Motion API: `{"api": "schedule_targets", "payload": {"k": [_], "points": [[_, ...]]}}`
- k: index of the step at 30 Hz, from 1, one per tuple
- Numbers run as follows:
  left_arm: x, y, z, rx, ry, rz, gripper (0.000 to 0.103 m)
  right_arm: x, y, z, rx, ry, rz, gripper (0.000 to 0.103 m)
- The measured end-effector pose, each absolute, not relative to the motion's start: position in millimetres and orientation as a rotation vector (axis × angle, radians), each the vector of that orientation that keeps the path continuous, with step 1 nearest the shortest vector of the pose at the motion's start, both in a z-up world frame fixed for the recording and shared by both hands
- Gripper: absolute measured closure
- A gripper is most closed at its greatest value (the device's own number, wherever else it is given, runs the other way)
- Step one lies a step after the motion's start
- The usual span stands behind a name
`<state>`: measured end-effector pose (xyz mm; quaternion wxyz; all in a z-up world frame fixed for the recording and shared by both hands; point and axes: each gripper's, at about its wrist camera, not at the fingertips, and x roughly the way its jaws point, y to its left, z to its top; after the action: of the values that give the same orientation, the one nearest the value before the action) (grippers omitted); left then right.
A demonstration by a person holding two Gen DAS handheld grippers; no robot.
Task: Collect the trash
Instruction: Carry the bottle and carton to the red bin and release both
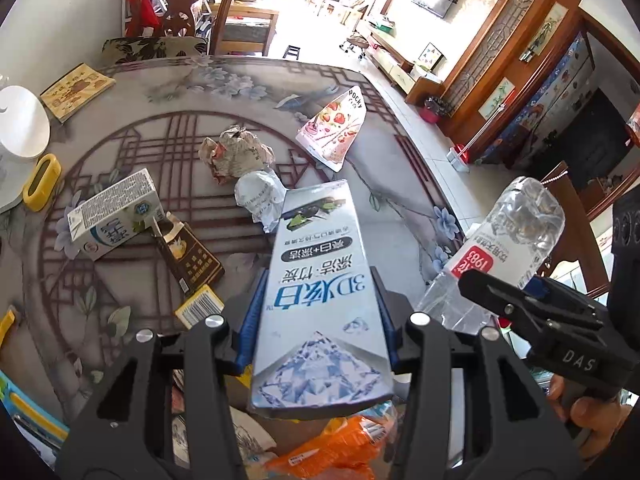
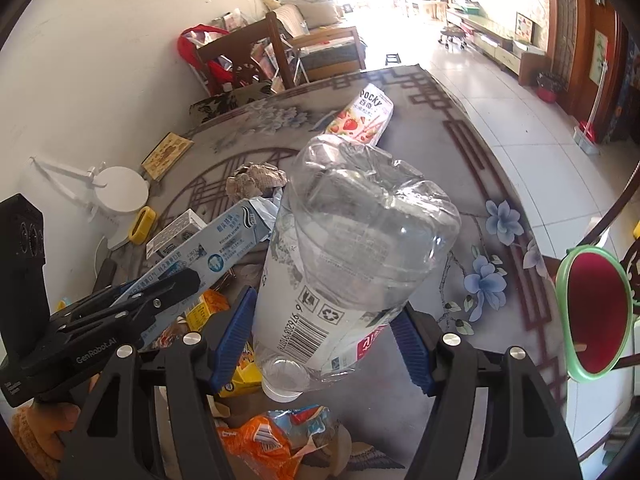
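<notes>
Toothpaste box (image 1: 320, 280) sits pinched between the left gripper (image 1: 320, 312) fingers, clear of the bench (image 1: 400, 216), long end jutting forward past the tips. Judged light, thin card: crushes if squeezed, so hold mid-length on the flat sides. Right gripper (image 2: 324, 320) fingers clamp a crumpled clear bottle (image 2: 352, 240) at its label, neck toward the camera; judged empty, springy, slippery.
</notes>
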<state>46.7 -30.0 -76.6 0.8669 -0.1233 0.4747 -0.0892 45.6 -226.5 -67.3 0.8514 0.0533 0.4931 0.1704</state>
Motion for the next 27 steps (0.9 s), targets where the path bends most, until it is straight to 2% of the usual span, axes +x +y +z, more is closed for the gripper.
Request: {"api": "schedule_targets", "payload": {"k": [27], "points": [[38.1, -134.2, -68.8, -0.199, 1.0, -0.253, 0.057, 17.4, -333.8, -62.6, 0.194, 1.003, 0.256, 0.038]]}}
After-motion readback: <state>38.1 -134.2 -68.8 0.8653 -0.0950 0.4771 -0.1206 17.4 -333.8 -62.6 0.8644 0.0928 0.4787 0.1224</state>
